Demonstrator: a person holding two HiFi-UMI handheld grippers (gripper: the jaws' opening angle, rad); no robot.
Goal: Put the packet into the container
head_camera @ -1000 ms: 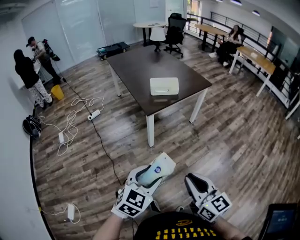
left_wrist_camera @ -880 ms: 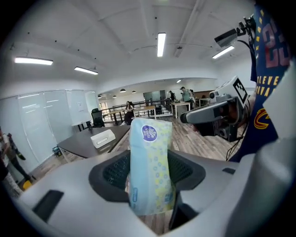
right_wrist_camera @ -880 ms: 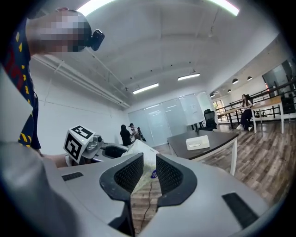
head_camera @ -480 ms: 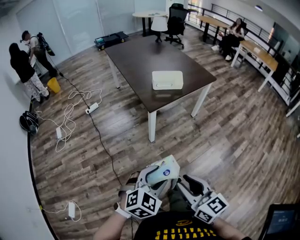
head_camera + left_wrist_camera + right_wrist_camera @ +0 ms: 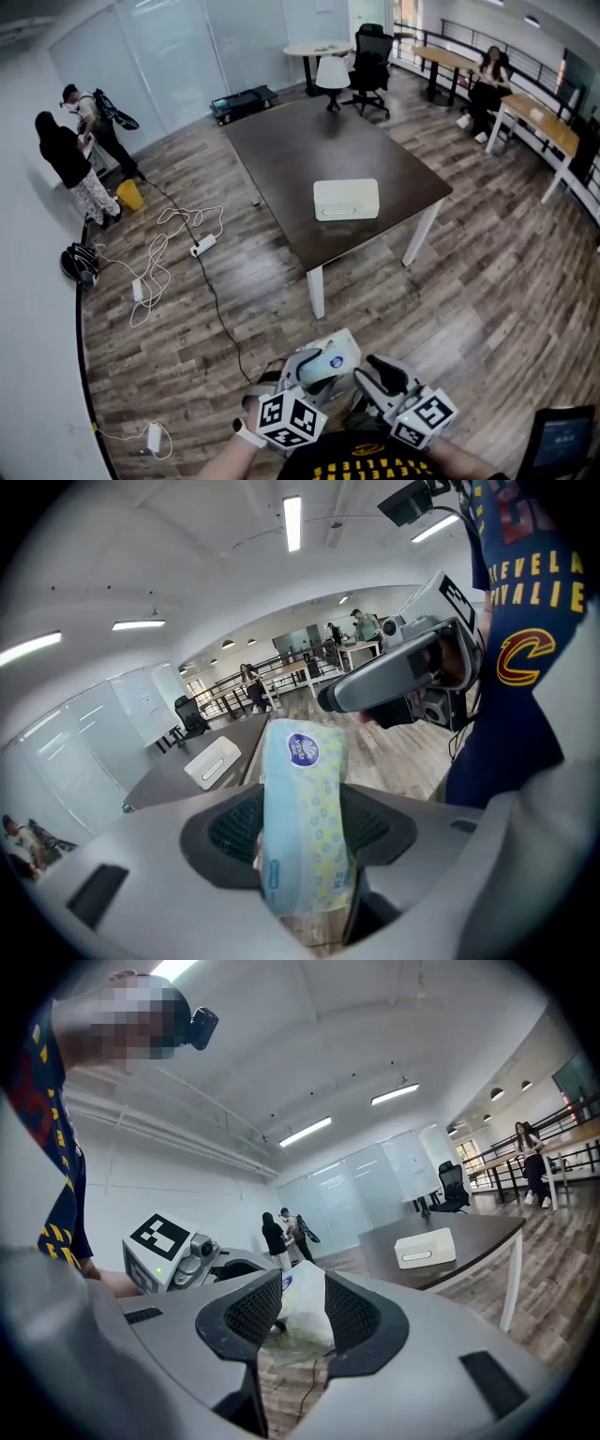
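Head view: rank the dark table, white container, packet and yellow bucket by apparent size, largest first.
1. Dark table.
2-3. White container and packet: they look alike, and the packet is nearer the camera, so unranked.
4. Yellow bucket.

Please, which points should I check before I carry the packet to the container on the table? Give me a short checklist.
1. Packet clamped between the left gripper jaws: ok.
2. Right gripper free: its jaws have just been opening; the packet's end shows in the gap between them; contact: cannot tell.
3. Container within reach: not ok; it stands on the table, far ahead.
4. Container open: cannot tell; its top looks closed.
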